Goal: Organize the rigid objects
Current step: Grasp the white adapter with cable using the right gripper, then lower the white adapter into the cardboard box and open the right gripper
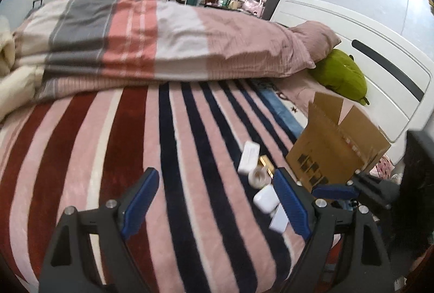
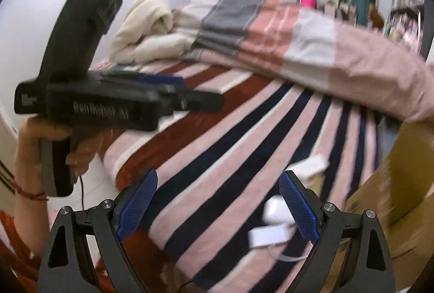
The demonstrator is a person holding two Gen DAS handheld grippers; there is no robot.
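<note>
Several small white rigid items lie on the striped blanket: a long white box (image 1: pixel 249 157), a small white roll (image 1: pixel 259 176), a rounded white case (image 1: pixel 267 200) and a flat white piece (image 1: pixel 279 219). My left gripper (image 1: pixel 215 172) hovers open and empty just left of them, its right finger next to the case. An open cardboard box (image 1: pixel 333 154) stands behind them on the right. In the right wrist view my right gripper (image 2: pixel 219 175) is open and empty above the blanket. The white case (image 2: pixel 275 210) and flat piece (image 2: pixel 268 236) lie inside its right finger, blurred. The cardboard box (image 2: pixel 393 198) is at right.
A person's hand (image 2: pixel 29 146) holds the left gripper (image 2: pixel 202 91) at the left. A folded pink and grey duvet (image 1: pixel 152 43), a pillow (image 1: pixel 314 38) and a green plush (image 1: pixel 341 73) lie behind. The white headboard (image 1: pixel 379 76) stands at right. A thin cable (image 2: pixel 287 256) trails near the flat piece.
</note>
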